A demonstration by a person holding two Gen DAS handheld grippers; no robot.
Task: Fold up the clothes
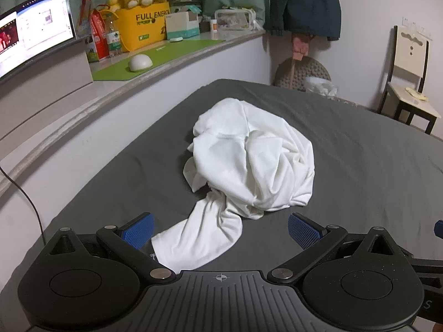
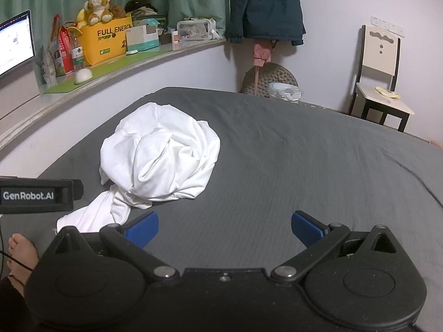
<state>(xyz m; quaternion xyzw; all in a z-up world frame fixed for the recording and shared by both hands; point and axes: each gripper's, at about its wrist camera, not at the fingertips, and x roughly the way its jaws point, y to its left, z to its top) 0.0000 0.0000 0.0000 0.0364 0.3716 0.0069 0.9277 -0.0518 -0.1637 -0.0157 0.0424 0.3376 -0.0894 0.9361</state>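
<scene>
Garment: white garment [image 1: 254,160], prob. a T-shirt, lies crumpled in a heap on the grey bed [image 1: 360,171], toward the side nearest the ledge [image 1: 177,55]. One loose end trails out of the heap toward the cameras, flat on the sheet.
Left gripper [image 1: 221,228]: jaws spread wide, nothing between the pads. Hovers just above the trailing end; in left wrist view that end runs under/between the blue pads [image 1: 139,229], no contact seen.
Right gripper [image 2: 224,228]: jaws also released, empty. Over bare sheet, to the right of the heap [image 2: 160,160]; garment near but apart from it.
Step in hand: very start, approach. Nothing picked up, nothing spread, no fold made yet. Judged approx. zero progress.
Next move needs: heap must be opened out flat before any fold. Likely left takes the trailing end, right comes in toward the heap to find a second edge or corner, then both pull apart and lay flat.
Hard bit: hem, sleeves, collar can't be told apart in the bunch; which part the trailing end is, unclear.
Risk: pinching several layers at once, or dragging the bed sheet up w/ the fabric.
Surroundings: chair [image 2: 379,83] far side, well apart. Person's bare foot [image 2: 22,251] at lower left of right wrist view, off the garment.
</scene>
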